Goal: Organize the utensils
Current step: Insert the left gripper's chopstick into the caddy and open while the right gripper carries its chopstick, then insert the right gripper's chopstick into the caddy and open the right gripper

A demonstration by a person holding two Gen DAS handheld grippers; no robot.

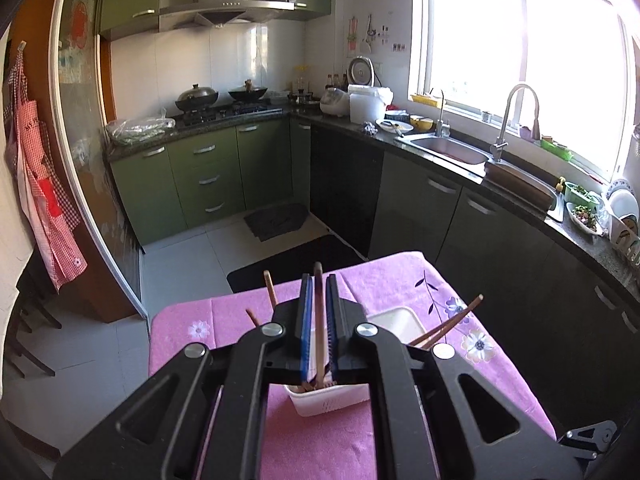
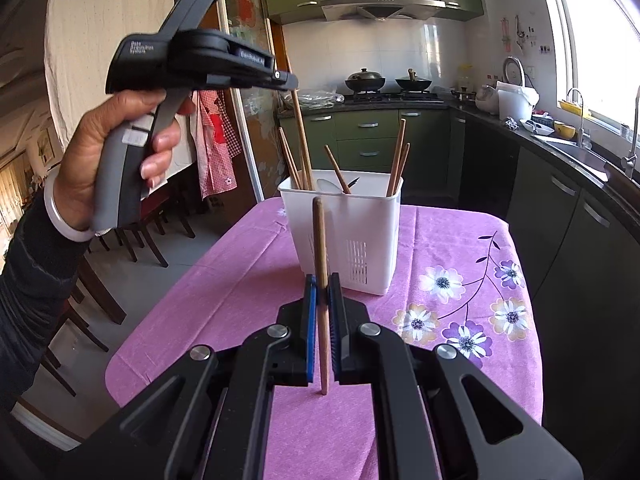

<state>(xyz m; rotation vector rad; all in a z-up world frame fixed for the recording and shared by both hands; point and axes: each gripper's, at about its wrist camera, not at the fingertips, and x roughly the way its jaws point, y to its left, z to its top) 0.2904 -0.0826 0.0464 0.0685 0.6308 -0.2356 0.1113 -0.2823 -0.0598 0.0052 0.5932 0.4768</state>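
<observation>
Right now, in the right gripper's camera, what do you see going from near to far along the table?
Right gripper shut on a chopstick → white utensil basket holding more chopsticks → far edge of the purple tablecloth.

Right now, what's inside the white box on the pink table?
The white box holds several wooden chopsticks standing up, and a pale spoon peeks out. Its walls hide the bottom.

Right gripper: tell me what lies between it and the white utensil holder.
Only bare pink floral tablecloth, seen in the right wrist view. The right gripper, shut on a chopstick, stands short of the white utensil holder.
</observation>
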